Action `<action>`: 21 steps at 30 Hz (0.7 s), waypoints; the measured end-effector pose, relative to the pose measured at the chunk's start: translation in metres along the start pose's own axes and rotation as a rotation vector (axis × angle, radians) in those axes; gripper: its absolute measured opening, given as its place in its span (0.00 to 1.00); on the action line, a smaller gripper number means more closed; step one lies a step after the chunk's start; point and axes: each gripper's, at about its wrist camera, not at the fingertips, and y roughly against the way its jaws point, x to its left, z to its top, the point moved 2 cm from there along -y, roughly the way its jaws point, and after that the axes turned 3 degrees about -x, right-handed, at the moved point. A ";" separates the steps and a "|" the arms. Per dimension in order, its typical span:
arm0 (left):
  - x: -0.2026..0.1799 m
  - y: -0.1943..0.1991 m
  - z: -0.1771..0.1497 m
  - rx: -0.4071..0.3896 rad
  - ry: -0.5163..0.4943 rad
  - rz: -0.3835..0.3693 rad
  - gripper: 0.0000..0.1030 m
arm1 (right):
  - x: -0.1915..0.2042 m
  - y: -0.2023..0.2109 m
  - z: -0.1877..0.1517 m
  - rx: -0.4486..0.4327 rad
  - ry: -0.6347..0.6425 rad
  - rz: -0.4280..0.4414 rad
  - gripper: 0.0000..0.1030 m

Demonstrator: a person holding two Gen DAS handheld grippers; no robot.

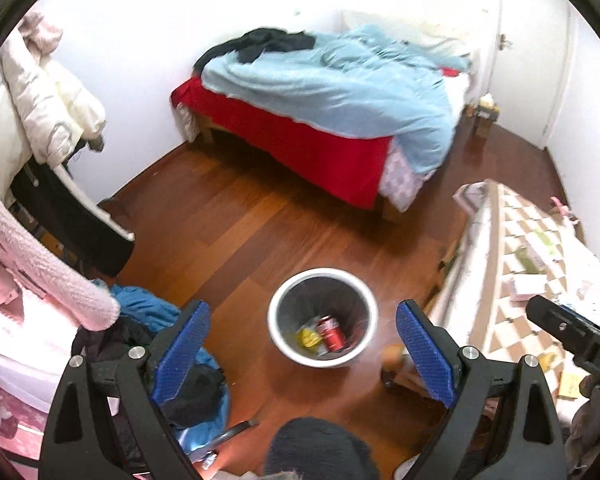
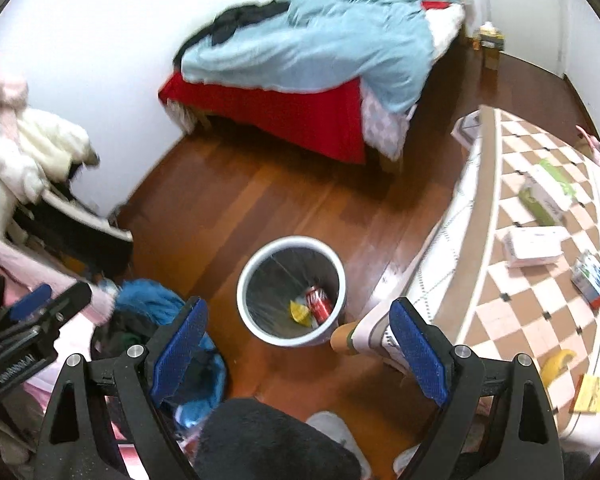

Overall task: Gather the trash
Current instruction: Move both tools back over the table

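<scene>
We take the white waste bin on the wooden floor as our landmark, since everything collected has to end up there. Both of our grippers hang above it with nothing in them: the left gripper has its blue pads spread wide, and the right gripper is spread just as wide, so we judge that we are between pieces of trash rather than carrying one. Inside the bin lie a red drink can and a yellow wrapper, touching each other at the bottom; the can carries white lettering, but it is too blurred for us to read a brand. The bin stands just beside the corner of the checkered table, to its right, which makes sense to us because that is where the remaining trash appears to sit. On the table, well right of the bin, we see a banana peel, a yellow paper, a small blue-and-white carton, a white box and a green-and-white pack; none of their printing is legible. Beyond the bin stands the bed, and left of it a heap of clothes. The only writing we can partly make out is on the gripper bodies, mirrored or cut off, so we leave it unread.
</scene>
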 end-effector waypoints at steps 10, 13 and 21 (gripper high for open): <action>-0.172 -0.037 -0.040 0.120 -0.184 -0.222 0.92 | -0.145 0.102 -0.027 -0.118 -0.265 -0.126 0.91; -0.245 -0.066 -0.065 0.212 -0.295 -0.297 0.91 | -0.219 0.114 -0.049 -0.065 -0.359 -0.228 0.91; -0.406 -0.123 -0.140 0.396 -0.628 -0.428 0.67 | -0.382 0.114 -0.127 0.104 -0.585 -0.414 0.91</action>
